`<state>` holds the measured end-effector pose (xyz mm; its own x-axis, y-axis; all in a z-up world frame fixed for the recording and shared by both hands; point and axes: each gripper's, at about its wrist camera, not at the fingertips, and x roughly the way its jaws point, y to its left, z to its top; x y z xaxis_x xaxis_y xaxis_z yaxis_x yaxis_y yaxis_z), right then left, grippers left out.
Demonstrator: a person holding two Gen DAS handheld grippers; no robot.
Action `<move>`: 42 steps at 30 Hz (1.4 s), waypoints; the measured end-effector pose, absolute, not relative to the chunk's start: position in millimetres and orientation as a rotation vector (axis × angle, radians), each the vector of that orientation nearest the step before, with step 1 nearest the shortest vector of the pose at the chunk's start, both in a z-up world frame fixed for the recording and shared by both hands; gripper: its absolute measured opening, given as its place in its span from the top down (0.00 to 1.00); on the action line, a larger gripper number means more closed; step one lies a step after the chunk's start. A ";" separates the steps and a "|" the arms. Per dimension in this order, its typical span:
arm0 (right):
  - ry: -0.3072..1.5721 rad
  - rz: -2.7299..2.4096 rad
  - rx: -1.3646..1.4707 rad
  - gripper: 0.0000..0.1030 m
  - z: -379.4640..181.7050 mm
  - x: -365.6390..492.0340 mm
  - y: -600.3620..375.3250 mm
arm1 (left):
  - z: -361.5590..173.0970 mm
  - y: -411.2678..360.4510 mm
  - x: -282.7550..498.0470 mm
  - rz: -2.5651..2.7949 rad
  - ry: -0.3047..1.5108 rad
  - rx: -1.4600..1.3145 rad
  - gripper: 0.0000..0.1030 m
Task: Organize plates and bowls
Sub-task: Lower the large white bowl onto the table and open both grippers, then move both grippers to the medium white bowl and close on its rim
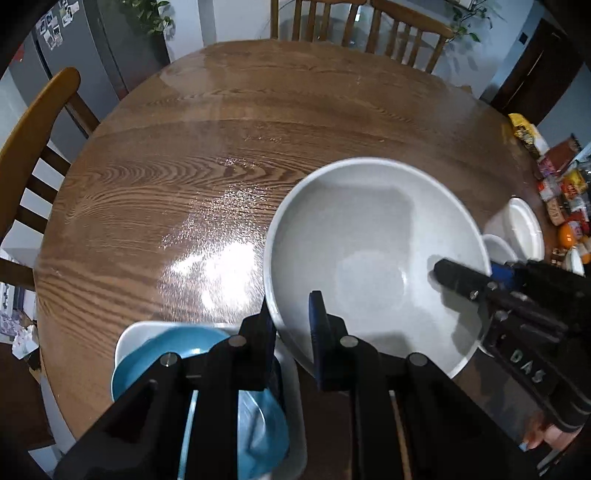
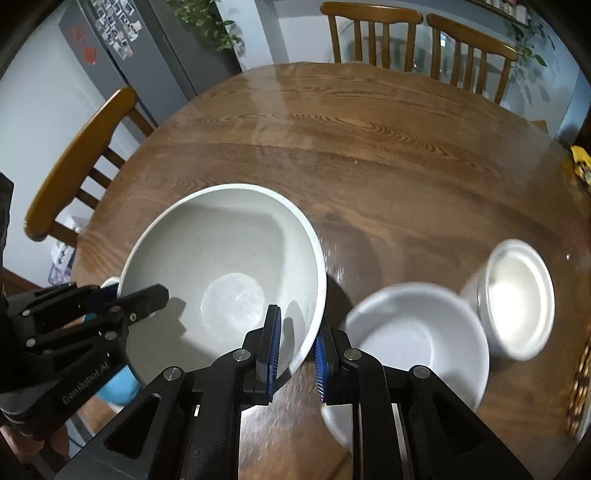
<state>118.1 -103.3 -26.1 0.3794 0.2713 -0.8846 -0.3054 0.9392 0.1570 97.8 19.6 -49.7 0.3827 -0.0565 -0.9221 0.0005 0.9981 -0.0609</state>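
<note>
- Pale grey, the large round ceramic bowl (image 1: 373,258) is the thing in hand; it is gripped on opposite sides of its rim and appears to be held a little above the brown wood-grain surface (image 1: 221,155), though blur makes the gap hard to confirm.
- Left tool (image 1: 293,332) sits low in the middle of its own view, nearly closed, one pad inside and one outside the bowl's wall, pinching the rim.
- Right tool (image 2: 295,350) does the same on the far side of the bowl: narrow gap, blue pads (image 2: 273,347) pressed on the wall at the lower middle of its view.
- By my reading, the step is carrying the big bowl with both tools toward a stacking place; it has not been set down.
- Lower left of the left wrist view holds a blue round plate (image 1: 177,354) lying in a white rounded tray or dish (image 1: 129,332), just beside the bowl's edge.
- Right of the bowl in the right wrist view stand a smaller white bowl (image 2: 413,332) and, beyond it, a white ceramic bowl with a thick wall (image 2: 517,295), the two just beside one another.
- Wooden slat-back chairs (image 2: 373,26) ring the surface; colourful packets (image 1: 561,184) lie at the right edge.
- Next move, I judge, calls for keeping both grips level and matched so the bowl does not tip, then lowering it onto a bare spot or under the smaller bowls before either tool lets go.
- Slipping is the risk: glazed rims offer little purchase.
</note>
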 end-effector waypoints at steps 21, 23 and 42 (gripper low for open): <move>1.048 0.337 -0.087 0.44 -8.1 133.1 -106.3 | -37.3 22.7 97.0 0.027 1.144 -0.054 0.50; 1.032 0.352 -0.067 0.44 1.8 124.6 -110.9 | -29.0 22.2 89.6 0.029 1.130 -0.041 0.41; 1.007 0.289 0.058 0.34 30.3 48.9 -179.8 | 12.8 -17.0 36.1 -0.151 1.072 -0.015 0.22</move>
<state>48.9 -179.8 30.3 0.4999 0.2656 -0.8244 -0.2123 0.9604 0.1807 36.1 -17.0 12.8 0.4687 -0.1306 -0.8736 0.1164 0.9895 -0.0854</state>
